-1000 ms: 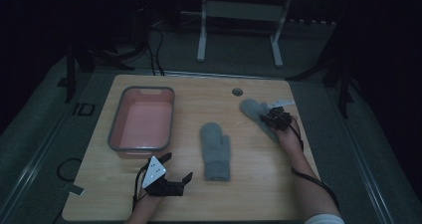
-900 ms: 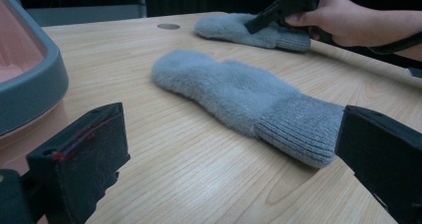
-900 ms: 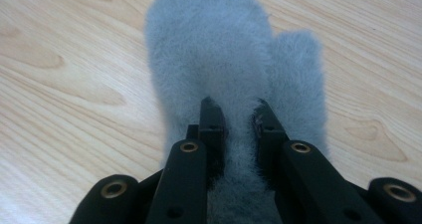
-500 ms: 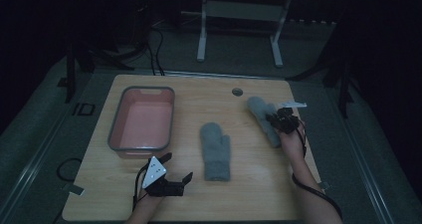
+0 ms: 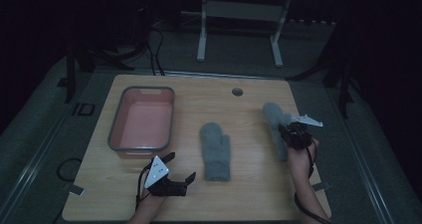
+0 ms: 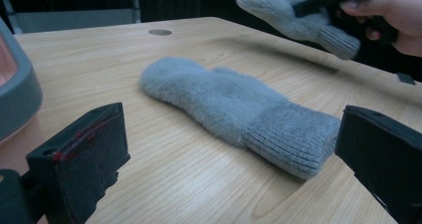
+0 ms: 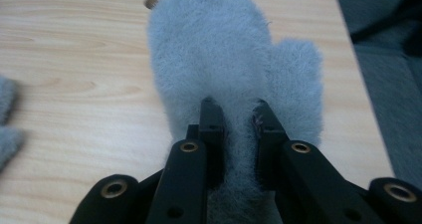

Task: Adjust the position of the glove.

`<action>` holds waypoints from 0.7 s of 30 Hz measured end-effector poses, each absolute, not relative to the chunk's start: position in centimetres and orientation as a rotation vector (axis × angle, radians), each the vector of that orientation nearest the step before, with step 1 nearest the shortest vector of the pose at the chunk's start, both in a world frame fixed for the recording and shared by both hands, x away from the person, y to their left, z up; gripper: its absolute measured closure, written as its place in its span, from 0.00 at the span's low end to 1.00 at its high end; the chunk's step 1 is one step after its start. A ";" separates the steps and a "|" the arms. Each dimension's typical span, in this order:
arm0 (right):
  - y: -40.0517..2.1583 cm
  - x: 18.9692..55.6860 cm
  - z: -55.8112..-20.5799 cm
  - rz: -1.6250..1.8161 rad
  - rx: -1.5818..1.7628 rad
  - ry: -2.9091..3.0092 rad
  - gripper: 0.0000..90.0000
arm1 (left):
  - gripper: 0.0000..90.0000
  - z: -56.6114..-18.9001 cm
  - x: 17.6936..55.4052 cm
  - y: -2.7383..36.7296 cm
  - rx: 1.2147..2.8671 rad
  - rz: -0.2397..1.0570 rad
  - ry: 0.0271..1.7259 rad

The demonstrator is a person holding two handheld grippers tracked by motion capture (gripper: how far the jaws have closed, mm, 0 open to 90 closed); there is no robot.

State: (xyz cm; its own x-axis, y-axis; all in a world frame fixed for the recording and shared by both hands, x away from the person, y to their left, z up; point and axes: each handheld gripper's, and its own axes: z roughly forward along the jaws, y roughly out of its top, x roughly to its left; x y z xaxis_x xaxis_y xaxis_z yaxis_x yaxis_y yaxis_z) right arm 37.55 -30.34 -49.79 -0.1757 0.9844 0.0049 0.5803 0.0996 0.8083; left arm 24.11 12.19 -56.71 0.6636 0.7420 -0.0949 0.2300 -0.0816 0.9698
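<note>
The high view looks down and forward over my table (image 5: 249, 99), fairly far, and dim. My left claw's camera sits low, close to the flat mitten (image 6: 234, 109). My right claw's camera seems nearly against the lifted mitten (image 7: 224, 59). All share the tabletop.

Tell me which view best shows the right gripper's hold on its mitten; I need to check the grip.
The right gripper view: the right gripper has both jaws pinching a fold of the held grey mitten. The high view shows that mitten small and dim at the hand. The left gripper view shows it lifted off the table, the pinch hidden.
</note>
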 end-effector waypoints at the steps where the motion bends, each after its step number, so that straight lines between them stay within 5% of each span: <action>1: -30.5 37.0 -49.8 0.930 1.548 1.801 0.88 | 0.01 -56.7 24.1 12.1 1.640 0.514 0.804; 10: -31.2 32.8 -50.8 1.003 1.707 1.694 0.88 | 0.01 -56.6 24.2 12.0 1.637 0.513 0.796; 21: -31.4 33.4 -54.5 0.880 1.744 1.759 0.81 | 0.01 -56.4 24.1 12.0 1.629 0.525 0.792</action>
State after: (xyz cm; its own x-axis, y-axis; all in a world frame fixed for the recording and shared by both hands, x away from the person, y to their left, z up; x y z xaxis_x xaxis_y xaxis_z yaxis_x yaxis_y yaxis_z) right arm 33.36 -31.42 -54.50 -0.0477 0.9951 0.0868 0.6664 -0.0330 0.7449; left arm 24.12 12.04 -56.41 0.6677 0.7396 -0.0844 0.2103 -0.0787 0.9745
